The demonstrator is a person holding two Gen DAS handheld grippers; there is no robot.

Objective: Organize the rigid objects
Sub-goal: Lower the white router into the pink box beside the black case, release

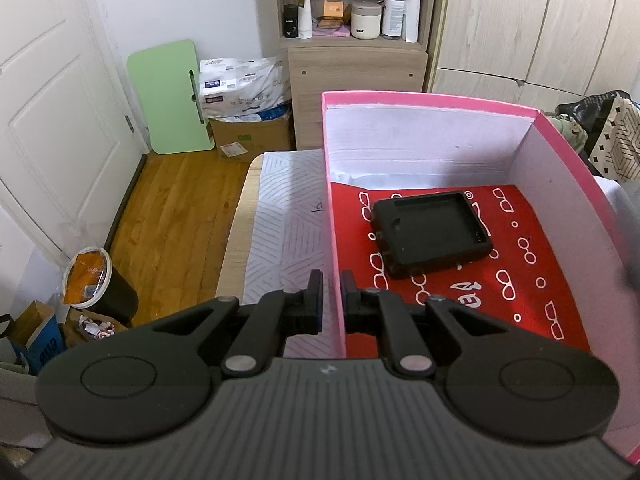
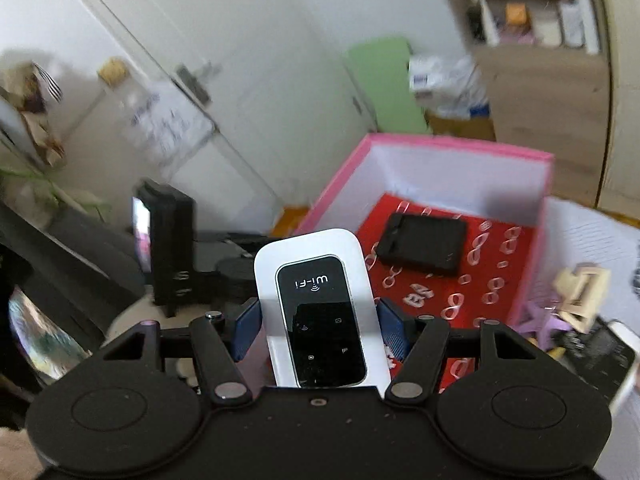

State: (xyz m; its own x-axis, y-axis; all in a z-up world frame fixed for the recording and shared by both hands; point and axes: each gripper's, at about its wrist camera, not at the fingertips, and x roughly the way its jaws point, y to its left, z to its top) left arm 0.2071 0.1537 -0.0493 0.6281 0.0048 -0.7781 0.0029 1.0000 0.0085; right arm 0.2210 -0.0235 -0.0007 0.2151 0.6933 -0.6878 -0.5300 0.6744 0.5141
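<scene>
A pink box [image 1: 432,100] with white inner walls and a red patterned floor stands on the table. A black rectangular case [image 1: 430,232] lies inside it. My left gripper [image 1: 332,284] is shut on the box's left wall, one finger on each side. My right gripper [image 2: 318,320] is shut on a white Wi-Fi router [image 2: 316,300] with a black screen, held above the near left corner of the pink box [image 2: 460,144]. The black case [image 2: 424,246] also shows in the right wrist view.
A white patterned mat [image 1: 280,216] covers the table left of the box. Small objects, a cream frame [image 2: 582,288] and a phone [image 2: 612,356], lie right of the box. A bin [image 1: 96,284] stands on the wooden floor. A shelf [image 1: 352,40] is behind.
</scene>
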